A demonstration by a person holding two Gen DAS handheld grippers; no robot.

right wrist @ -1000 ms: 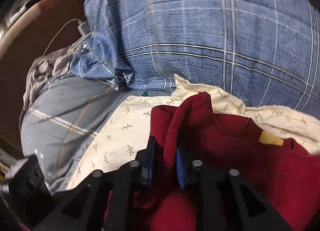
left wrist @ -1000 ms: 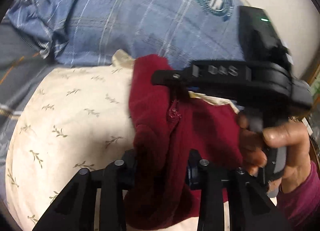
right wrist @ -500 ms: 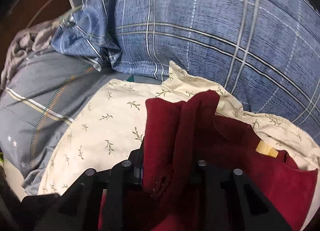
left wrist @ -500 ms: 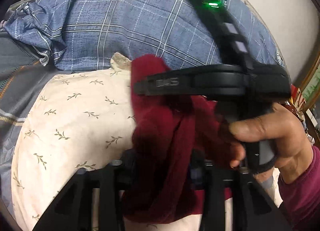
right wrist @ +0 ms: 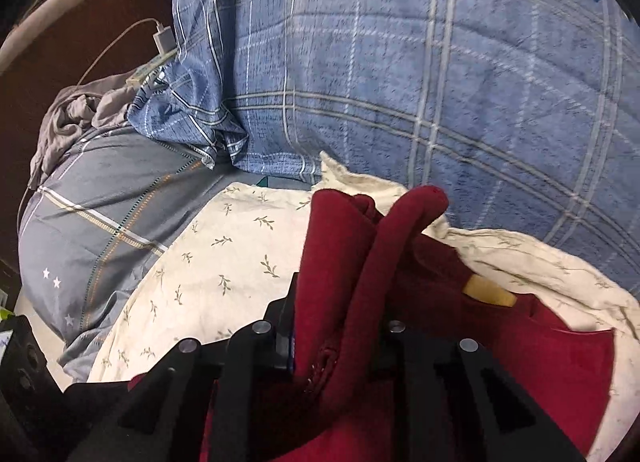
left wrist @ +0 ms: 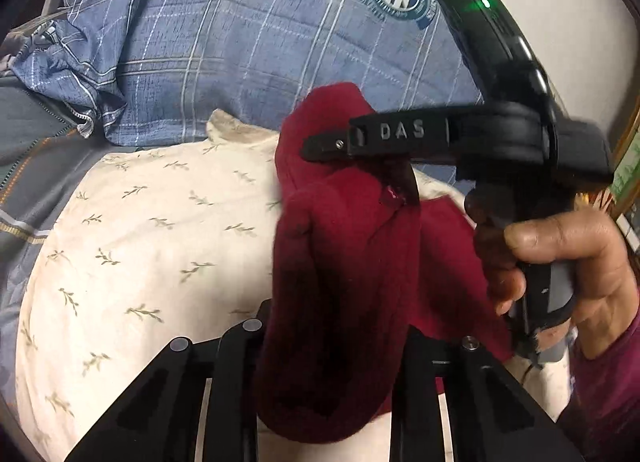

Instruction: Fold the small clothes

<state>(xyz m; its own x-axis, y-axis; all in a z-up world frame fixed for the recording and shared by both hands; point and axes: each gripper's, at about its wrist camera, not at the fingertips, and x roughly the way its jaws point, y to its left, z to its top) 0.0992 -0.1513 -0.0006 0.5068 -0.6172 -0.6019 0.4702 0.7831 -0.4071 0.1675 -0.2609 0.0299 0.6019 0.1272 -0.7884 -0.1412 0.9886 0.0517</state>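
A dark red garment (left wrist: 344,262) hangs bunched between both grippers above a cream pillow with a leaf print (left wrist: 140,246). My left gripper (left wrist: 336,326) is shut on a thick fold of it. My right gripper (right wrist: 336,338) is shut on another fold of the red garment (right wrist: 360,262), whose yellow neck label (right wrist: 488,294) shows to the right. In the left wrist view the right gripper (left wrist: 320,150) reaches in from the right, held by a hand (left wrist: 580,262), its fingers hidden in the cloth.
A blue plaid quilt with a round emblem (left wrist: 260,42) lies behind the pillow. A grey striped pillow (right wrist: 100,230) is at the left. A white charger and cable (right wrist: 160,38) lie by the dark headboard.
The right gripper has tilted and shifted a little while still holding the garment. The red cloth stays bunched and lifted between both grippers.
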